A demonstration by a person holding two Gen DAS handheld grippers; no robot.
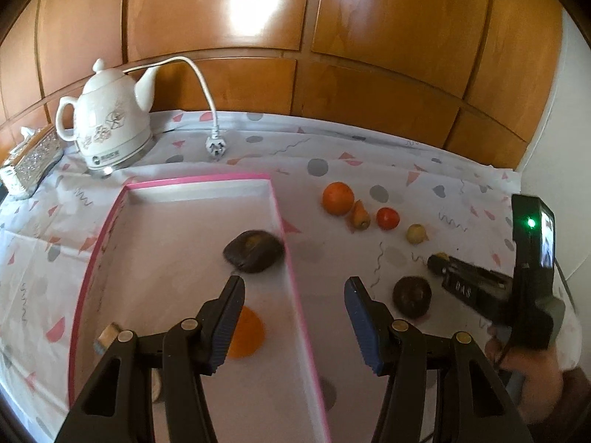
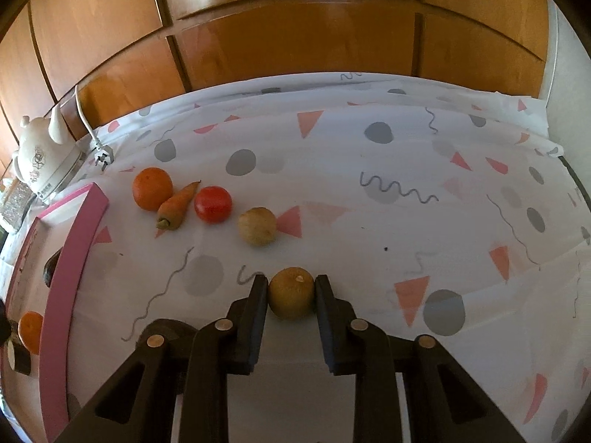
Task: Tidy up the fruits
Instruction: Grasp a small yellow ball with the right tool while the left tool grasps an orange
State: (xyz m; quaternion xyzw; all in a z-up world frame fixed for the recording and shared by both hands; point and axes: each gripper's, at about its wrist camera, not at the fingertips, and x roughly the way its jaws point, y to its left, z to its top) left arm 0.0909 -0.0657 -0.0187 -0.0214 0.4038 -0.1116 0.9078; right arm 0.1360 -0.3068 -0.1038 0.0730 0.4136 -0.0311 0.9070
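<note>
My right gripper is shut on a small yellow-brown fruit just above the patterned tablecloth; it also shows in the left wrist view. My left gripper is open and empty above the right wall of the pink-rimmed box. In the box lie a dark avocado and an orange fruit. On the cloth lie an orange, a carrot, a tomato, a pale round fruit and a dark round fruit.
A white kettle with cord and plug stands at the back left, beside a glittery tissue box. Wooden panels back the table. A small object lies in the box's near left corner.
</note>
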